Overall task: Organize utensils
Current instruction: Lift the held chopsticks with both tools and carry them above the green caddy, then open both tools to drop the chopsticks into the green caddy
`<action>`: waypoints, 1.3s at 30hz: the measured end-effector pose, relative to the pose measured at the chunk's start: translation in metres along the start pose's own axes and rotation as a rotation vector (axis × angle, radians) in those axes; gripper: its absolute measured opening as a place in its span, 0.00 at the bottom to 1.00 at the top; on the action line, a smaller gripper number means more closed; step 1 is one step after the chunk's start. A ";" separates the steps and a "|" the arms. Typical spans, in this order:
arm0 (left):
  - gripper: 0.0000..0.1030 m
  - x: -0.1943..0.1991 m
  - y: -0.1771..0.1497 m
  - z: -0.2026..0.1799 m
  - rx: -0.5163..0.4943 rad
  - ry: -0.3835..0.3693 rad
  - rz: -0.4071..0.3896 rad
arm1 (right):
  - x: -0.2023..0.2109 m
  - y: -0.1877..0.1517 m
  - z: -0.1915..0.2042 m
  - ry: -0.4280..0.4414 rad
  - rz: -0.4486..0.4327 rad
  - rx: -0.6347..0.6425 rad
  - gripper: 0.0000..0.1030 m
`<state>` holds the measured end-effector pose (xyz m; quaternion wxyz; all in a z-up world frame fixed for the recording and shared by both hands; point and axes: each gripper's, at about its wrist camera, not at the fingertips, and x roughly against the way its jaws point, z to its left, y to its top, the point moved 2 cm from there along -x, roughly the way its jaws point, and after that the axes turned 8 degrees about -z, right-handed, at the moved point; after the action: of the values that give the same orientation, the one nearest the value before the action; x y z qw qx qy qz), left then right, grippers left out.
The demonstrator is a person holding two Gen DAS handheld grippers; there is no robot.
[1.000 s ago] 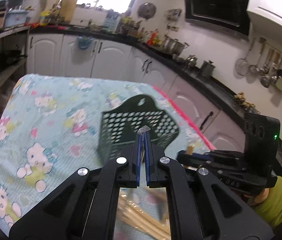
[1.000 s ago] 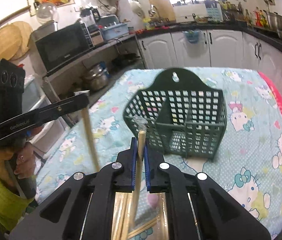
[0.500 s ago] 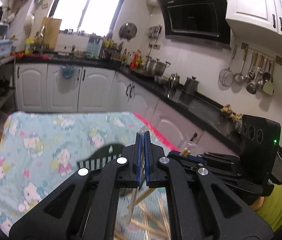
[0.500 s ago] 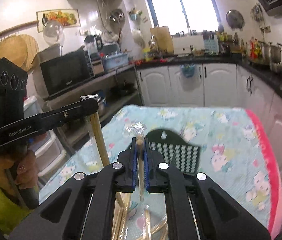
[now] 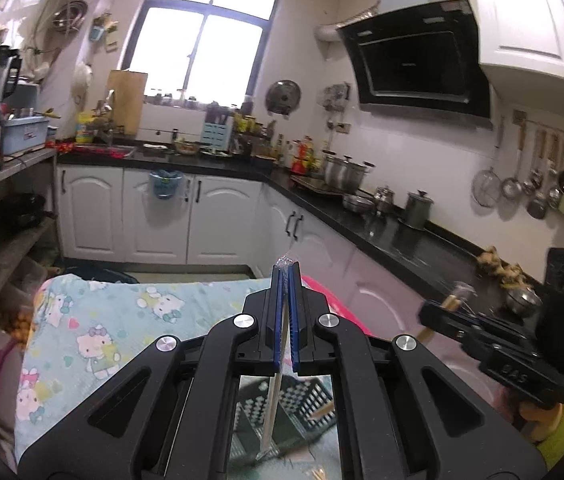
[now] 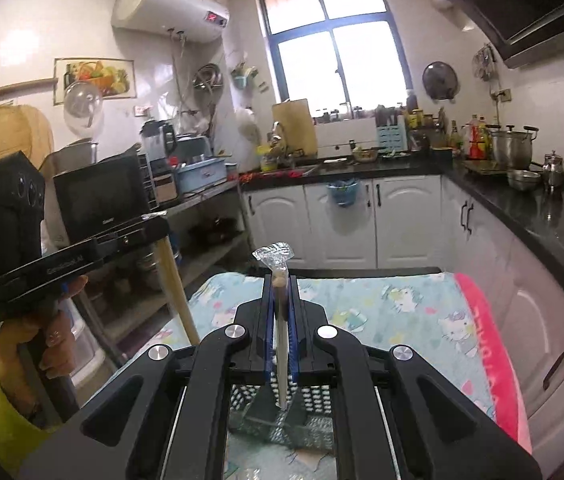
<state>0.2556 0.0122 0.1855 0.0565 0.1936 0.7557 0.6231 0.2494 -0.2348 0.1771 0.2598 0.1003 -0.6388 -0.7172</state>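
Worktop (image 6: 401,312) fills the lower frame under its cartoon cloth, green basket (image 6: 313,400) low at centre. Left hand-held gripper (image 5: 285,276) clenches one wrapped chopstick (image 5: 272,412), right hand-held gripper (image 6: 280,280) another (image 6: 280,344); both sticks hang upright, tips directly above the basket.

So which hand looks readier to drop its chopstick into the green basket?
Probably right: the right gripper holds its wrapped chopstick upright, tip over the green basket. The left gripper holds a slanted stick, tip seemingly past the rim.
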 end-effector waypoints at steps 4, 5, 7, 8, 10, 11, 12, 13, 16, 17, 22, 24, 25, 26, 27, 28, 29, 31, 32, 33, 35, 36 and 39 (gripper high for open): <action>0.01 -0.009 -0.003 0.012 0.012 0.046 -0.027 | -0.006 -0.003 -0.008 -0.030 -0.004 0.005 0.06; 0.01 -0.011 -0.006 0.014 0.015 0.055 -0.030 | -0.008 -0.005 -0.010 -0.032 -0.002 0.003 0.06; 0.01 -0.014 -0.011 0.018 0.019 0.071 -0.032 | -0.011 -0.010 -0.013 -0.039 0.005 0.001 0.06; 0.01 -0.015 -0.013 0.019 0.019 0.074 -0.033 | -0.014 -0.013 -0.015 -0.046 0.009 0.002 0.06; 0.01 -0.018 -0.021 0.022 0.019 0.084 -0.025 | -0.018 -0.018 -0.018 -0.051 0.018 0.003 0.06; 0.01 -0.020 -0.023 0.023 0.020 0.086 -0.021 | -0.020 -0.021 -0.019 -0.056 0.021 0.003 0.06; 0.01 -0.021 -0.026 0.024 0.025 0.085 -0.014 | -0.021 -0.023 -0.018 -0.057 0.023 0.004 0.06; 0.01 -0.023 -0.031 0.026 0.031 0.086 -0.004 | -0.024 -0.027 -0.019 -0.059 0.030 0.005 0.06; 0.01 -0.027 -0.041 0.031 0.041 0.088 0.012 | -0.030 -0.034 -0.019 -0.067 0.048 0.000 0.06; 0.01 -0.028 -0.045 0.032 0.045 0.088 0.017 | -0.032 -0.038 -0.020 -0.068 0.057 -0.002 0.06; 0.01 -0.031 -0.057 0.032 0.054 0.077 0.037 | -0.042 -0.051 -0.022 -0.076 0.092 -0.012 0.06; 0.01 -0.032 -0.061 0.032 0.049 0.078 0.043 | -0.045 -0.056 -0.023 -0.078 0.104 -0.017 0.06; 0.01 -0.032 -0.064 0.031 0.049 0.081 0.048 | -0.046 -0.058 -0.024 -0.079 0.110 -0.021 0.06; 0.02 -0.033 -0.067 0.031 0.052 0.082 0.057 | -0.047 -0.060 -0.024 -0.081 0.117 -0.025 0.06; 0.04 -0.034 -0.068 0.032 0.053 0.080 0.064 | -0.048 -0.063 -0.026 -0.085 0.123 -0.032 0.07; 0.07 -0.033 -0.071 0.031 0.050 0.079 0.067 | -0.049 -0.064 -0.027 -0.084 0.131 -0.039 0.07; 0.10 -0.032 -0.073 0.031 0.044 0.083 0.071 | -0.051 -0.066 -0.028 -0.082 0.139 -0.045 0.07; 0.27 -0.029 -0.076 0.030 0.038 0.086 0.076 | -0.051 -0.070 -0.028 -0.080 0.151 -0.048 0.25; 0.29 -0.028 -0.077 0.029 0.037 0.087 0.077 | -0.050 -0.071 -0.029 -0.082 0.148 -0.049 0.31; 0.32 -0.026 -0.078 0.029 0.036 0.087 0.077 | -0.049 -0.073 -0.028 -0.088 0.144 -0.047 0.37; 0.38 -0.022 -0.080 0.028 0.034 0.096 0.085 | -0.047 -0.074 -0.028 -0.092 0.145 -0.046 0.39; 0.46 -0.020 -0.081 0.029 0.038 0.104 0.086 | -0.046 -0.075 -0.027 -0.090 0.150 -0.047 0.44; 0.61 -0.011 -0.082 0.031 0.057 0.111 0.078 | -0.040 -0.077 -0.026 -0.101 0.142 -0.038 0.52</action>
<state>0.2577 0.0246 0.0985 -0.0155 0.1895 0.7670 0.6129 0.2767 -0.2336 0.0907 0.2795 0.0136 -0.6429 -0.7130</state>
